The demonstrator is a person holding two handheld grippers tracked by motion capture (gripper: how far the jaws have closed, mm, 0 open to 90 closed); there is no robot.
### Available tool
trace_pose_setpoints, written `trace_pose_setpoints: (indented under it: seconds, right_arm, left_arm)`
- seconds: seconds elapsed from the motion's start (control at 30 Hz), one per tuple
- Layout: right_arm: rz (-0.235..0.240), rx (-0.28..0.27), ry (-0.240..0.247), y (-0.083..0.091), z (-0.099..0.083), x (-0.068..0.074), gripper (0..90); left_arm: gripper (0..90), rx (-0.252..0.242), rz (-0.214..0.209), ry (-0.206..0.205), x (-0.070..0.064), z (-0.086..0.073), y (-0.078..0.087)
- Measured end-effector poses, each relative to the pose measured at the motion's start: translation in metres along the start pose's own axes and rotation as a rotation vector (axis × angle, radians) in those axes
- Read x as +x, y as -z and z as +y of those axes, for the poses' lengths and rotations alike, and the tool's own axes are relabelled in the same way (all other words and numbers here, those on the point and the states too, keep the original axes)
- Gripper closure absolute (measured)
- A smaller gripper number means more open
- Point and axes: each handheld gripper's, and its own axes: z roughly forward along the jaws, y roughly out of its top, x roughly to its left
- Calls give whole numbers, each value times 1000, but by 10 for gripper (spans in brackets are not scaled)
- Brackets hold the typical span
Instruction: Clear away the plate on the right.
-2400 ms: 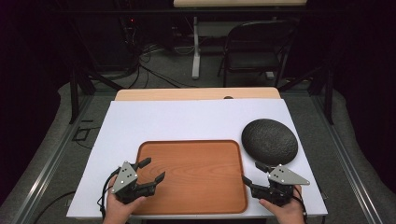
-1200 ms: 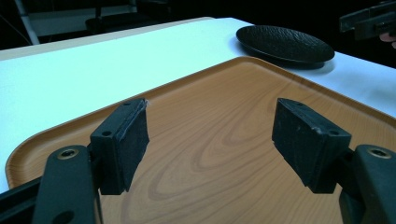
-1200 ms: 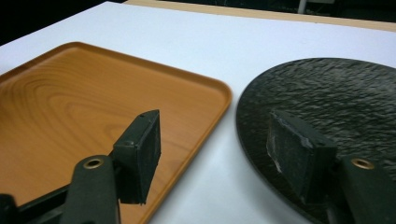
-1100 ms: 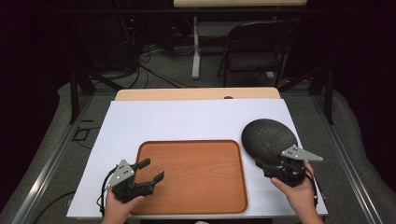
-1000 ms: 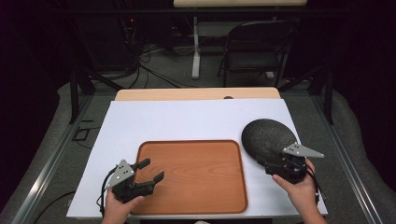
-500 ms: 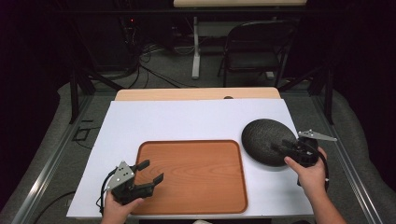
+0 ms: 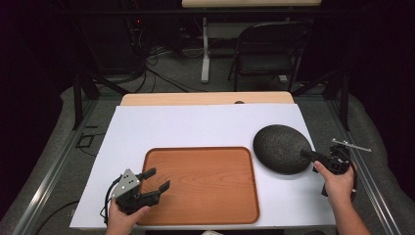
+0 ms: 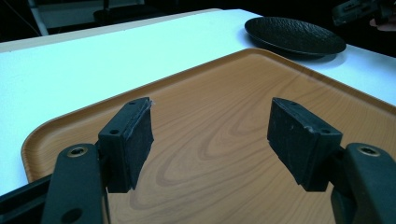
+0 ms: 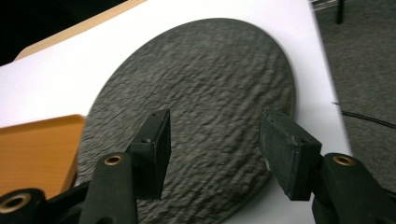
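A wooden tray (image 7: 200,196) lies empty at the front middle of the white table. To its right sits a round black textured plate (image 7: 281,148), also bare. My left gripper (image 7: 157,179) hovers open over the tray's front-left corner; in the left gripper view its jaws (image 8: 210,135) stand wide apart above the tray (image 8: 224,116), with the plate (image 8: 299,37) farther off. My right gripper (image 7: 309,154) is at the plate's right rim and points left. It is open, and its jaws (image 9: 215,149) straddle the plate's (image 9: 201,84) near edge from just above, holding nothing.
The white table top (image 7: 195,127) has bare room behind the tray. A wooden strip (image 7: 205,98) runs along the far edge. Beyond it stand a folding chair (image 7: 269,54) and floor cables (image 7: 161,73). Metal rails (image 7: 54,171) flank the table.
My right gripper has left the table's front edge, swung out around the plate's right side and turned to point left at its rim. The left gripper has not moved.
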Motion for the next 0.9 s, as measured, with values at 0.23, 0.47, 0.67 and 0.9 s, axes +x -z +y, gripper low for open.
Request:
trace_pose_setpoints:
  seconds: [0.23,0.47,0.67,0.9]
  right_arm:
    - [-5,19,-91,1,-6,-10,497]
    - [7,23,-185,-3,-13,-20,501]
    - [31,49,-232,-10,-21,-25,525]
    - [63,58,-253,-17,-26,-24,547]
  left_arm:
    - [317,-3,5,9,1,0,0]
    - [320,-12,20,16,3,0,1]
    - [324,-11,26,15,4,0,2]
    - [328,-11,28,17,5,0,2]
